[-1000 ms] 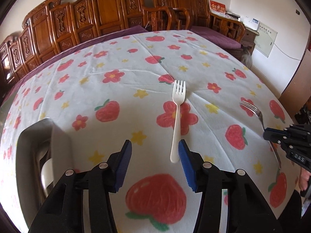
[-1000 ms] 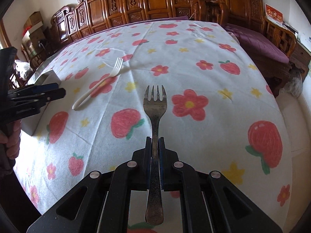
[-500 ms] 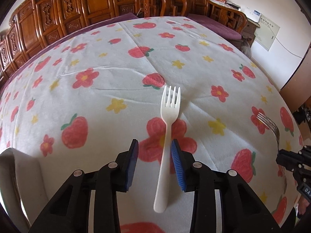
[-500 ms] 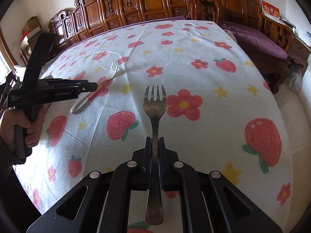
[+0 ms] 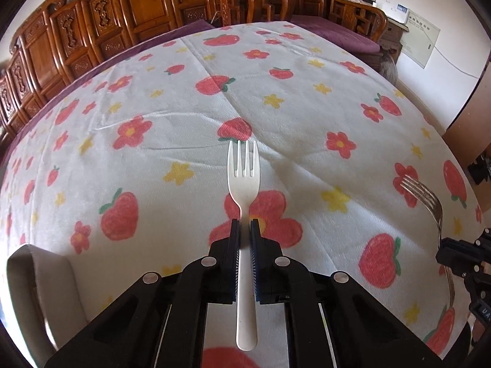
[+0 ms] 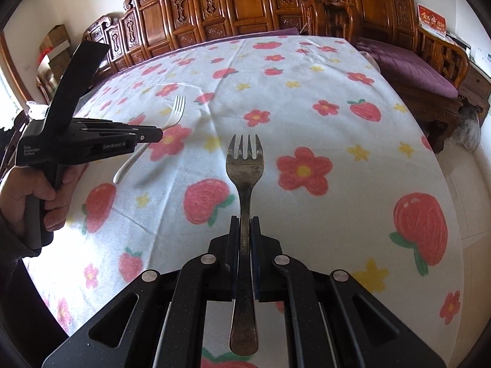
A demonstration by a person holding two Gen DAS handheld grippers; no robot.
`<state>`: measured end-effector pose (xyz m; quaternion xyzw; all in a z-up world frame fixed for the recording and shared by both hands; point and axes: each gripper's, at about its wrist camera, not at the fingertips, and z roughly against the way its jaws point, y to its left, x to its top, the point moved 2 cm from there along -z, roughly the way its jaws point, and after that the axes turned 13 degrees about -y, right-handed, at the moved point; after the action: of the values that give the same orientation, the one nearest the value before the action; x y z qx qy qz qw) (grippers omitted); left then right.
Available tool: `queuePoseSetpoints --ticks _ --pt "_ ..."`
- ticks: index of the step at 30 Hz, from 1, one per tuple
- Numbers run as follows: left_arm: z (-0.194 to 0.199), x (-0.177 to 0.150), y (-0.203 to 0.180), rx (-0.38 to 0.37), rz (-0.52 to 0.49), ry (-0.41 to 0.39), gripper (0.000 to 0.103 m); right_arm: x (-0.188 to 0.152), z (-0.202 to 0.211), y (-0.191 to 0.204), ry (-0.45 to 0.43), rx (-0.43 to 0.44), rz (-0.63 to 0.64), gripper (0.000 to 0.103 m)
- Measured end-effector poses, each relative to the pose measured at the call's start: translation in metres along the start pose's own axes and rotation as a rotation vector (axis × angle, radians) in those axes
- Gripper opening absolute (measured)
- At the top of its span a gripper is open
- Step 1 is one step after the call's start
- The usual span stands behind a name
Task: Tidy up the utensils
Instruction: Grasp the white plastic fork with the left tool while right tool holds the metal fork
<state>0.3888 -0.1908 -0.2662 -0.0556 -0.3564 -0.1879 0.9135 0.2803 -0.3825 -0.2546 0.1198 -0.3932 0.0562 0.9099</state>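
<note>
A white plastic fork [image 5: 244, 178] lies on the strawberry-print tablecloth [image 5: 307, 122], tines pointing away. My left gripper [image 5: 244, 225] is shut on its handle, blue pads pressing both sides just below the neck. In the right wrist view the same white fork [image 6: 176, 112] shows beyond the left gripper [image 6: 153, 136], at the left. A dull metal fork [image 6: 245, 165] is held above the cloth with my right gripper [image 6: 245, 222] shut on its handle, tines forward. The metal fork [image 5: 423, 193] and right gripper [image 5: 442, 245] also show at the right edge of the left wrist view.
A grey container [image 5: 40, 291] stands at the table's near left corner. Carved wooden chairs [image 6: 245, 3] line the far side, and a purple-cushioned bench [image 6: 411, 70] runs along the right edge. A person's hand [image 6: 30, 196] grips the left tool's handle.
My left gripper moved forward over the white fork's handle and its jaws closed from wide open onto it. The right gripper kept still with the metal fork.
</note>
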Motion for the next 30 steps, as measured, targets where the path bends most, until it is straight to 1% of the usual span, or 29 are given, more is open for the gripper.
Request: queuePoseSetpoints --ticks 15,22,30 --pt "0.103 0.014 0.025 0.054 -0.023 -0.105 0.006 0.034 0.041 0.045 -0.098 0.038 0.057 0.008" --pt "0.142 0.018 0.030 0.052 -0.029 -0.154 0.006 0.045 0.062 0.064 -0.130 0.035 0.071 0.008" --pt "0.183 0.013 0.045 0.055 -0.012 -0.206 0.006 0.054 0.079 0.094 -0.153 0.033 0.116 0.008"
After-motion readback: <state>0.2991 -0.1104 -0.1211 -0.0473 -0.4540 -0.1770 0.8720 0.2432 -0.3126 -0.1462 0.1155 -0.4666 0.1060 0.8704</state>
